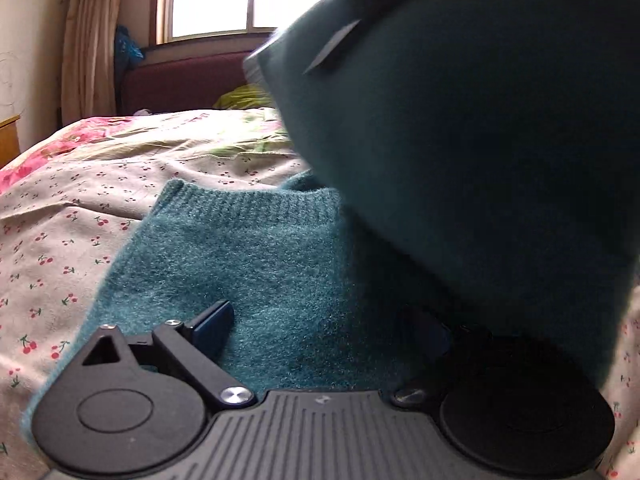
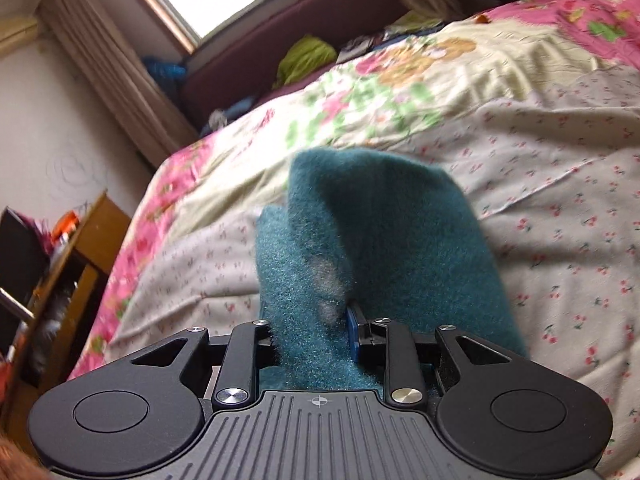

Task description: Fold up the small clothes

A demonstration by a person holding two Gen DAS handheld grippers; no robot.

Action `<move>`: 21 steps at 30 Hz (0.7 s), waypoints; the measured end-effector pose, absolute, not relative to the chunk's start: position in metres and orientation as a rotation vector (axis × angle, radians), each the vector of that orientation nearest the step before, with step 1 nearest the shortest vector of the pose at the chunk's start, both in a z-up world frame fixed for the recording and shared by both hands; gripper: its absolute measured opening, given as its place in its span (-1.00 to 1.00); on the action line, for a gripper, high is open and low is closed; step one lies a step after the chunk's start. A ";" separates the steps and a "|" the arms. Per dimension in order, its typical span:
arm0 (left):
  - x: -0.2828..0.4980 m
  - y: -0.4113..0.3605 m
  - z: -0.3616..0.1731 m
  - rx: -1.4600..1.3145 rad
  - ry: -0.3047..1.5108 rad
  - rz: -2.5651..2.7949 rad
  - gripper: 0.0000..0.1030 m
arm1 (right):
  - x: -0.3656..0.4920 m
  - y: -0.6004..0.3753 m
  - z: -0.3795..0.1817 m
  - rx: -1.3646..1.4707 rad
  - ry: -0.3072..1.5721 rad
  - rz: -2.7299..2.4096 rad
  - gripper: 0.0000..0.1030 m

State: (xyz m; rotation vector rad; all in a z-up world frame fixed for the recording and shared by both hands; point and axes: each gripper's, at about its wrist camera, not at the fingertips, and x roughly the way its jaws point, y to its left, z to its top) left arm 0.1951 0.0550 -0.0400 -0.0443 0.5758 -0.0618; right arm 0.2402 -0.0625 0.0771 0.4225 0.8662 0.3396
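A fuzzy teal knit sweater (image 1: 248, 264) lies on the bed, its ribbed hem toward the far side. My left gripper (image 1: 324, 332) rests low over it with the jaws wide apart and the knit flat between them. Its left finger (image 1: 212, 328) shows; the right one sits in shadow. My right gripper (image 2: 312, 320) is shut on a fold of the same sweater (image 2: 384, 224) and holds it raised above the bed. In the left wrist view that lifted flap (image 1: 480, 140) hangs blurred over the right side, with the right gripper's dark fingers (image 1: 340, 44) at its top.
The bed carries a cherry-print sheet (image 2: 560, 208) and a pink floral quilt (image 2: 400, 88) farther back. A maroon bench (image 1: 184, 84) with a green cloth (image 2: 304, 56) stands under the window. A wooden cabinet (image 2: 80, 264) stands at the bed's left.
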 end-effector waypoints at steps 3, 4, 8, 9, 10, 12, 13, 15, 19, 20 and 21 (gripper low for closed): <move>0.198 0.064 -0.037 -0.032 0.630 -0.098 1.00 | 0.245 -0.053 0.082 0.366 0.917 0.398 -0.46; 0.197 0.066 -0.034 -0.009 0.647 -0.113 1.00 | 0.246 -0.050 0.081 0.335 0.930 0.415 -0.45; 0.176 0.074 -0.020 0.020 0.653 -0.171 0.99 | 0.247 -0.035 0.070 0.255 0.953 0.430 -0.44; 0.169 0.077 -0.017 0.020 0.656 -0.171 0.99 | 0.249 -0.032 0.066 0.249 0.964 0.441 -0.38; 0.161 0.079 -0.014 0.014 0.661 -0.163 0.99 | 0.250 -0.028 0.064 0.246 0.978 0.459 -0.27; 0.146 0.087 -0.009 -0.013 0.659 -0.147 0.99 | 0.251 -0.026 0.059 0.277 1.000 0.493 -0.08; 0.139 0.091 -0.006 -0.030 0.658 -0.139 0.99 | 0.252 -0.024 0.058 0.297 1.015 0.515 0.08; 0.124 0.101 -0.003 -0.083 0.658 -0.123 0.99 | 0.251 -0.024 0.060 0.341 1.044 0.561 0.12; 0.104 0.118 0.000 -0.212 0.668 -0.106 0.99 | 0.242 -0.032 0.072 0.431 1.062 0.692 0.08; 0.102 0.120 0.001 -0.240 0.665 -0.106 0.99 | 0.239 -0.033 0.077 0.404 1.038 0.683 0.08; 0.099 0.123 0.002 -0.268 0.659 -0.111 0.99 | 0.236 -0.033 0.084 0.343 1.001 0.661 0.08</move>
